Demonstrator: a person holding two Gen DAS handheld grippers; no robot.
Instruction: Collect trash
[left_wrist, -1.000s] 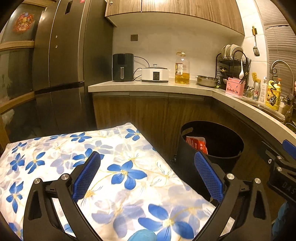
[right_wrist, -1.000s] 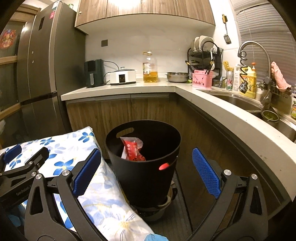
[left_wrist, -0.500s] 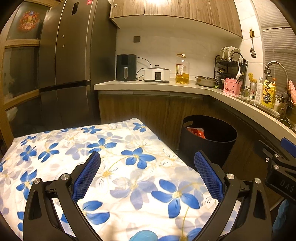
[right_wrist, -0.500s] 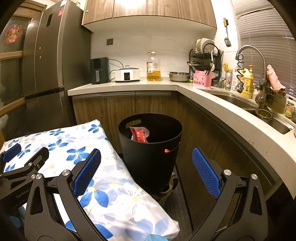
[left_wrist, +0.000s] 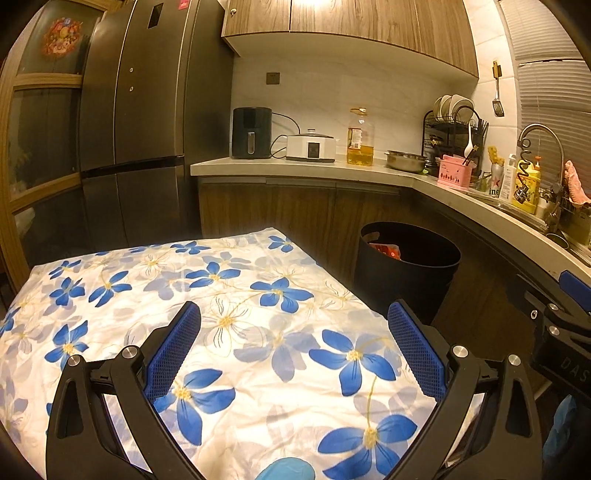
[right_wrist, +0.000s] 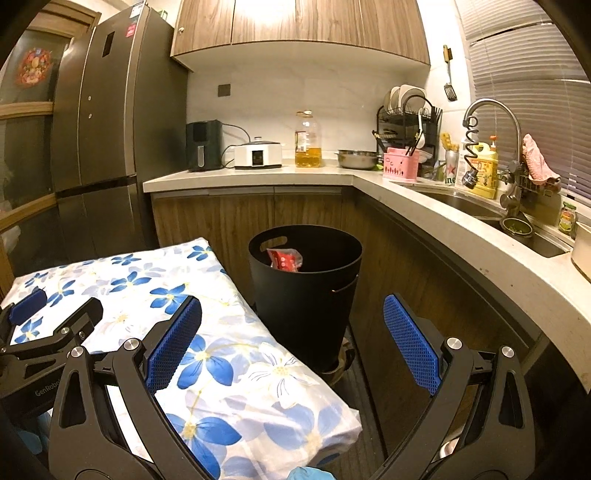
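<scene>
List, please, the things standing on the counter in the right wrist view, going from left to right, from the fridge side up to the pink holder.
black air fryer → white cooker → oil bottle → steel bowl → pink utensil holder

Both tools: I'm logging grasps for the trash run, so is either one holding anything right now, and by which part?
Nothing is held. The left tool and right tool are both open and empty; the red wrapper lies inside the black bin.
</scene>
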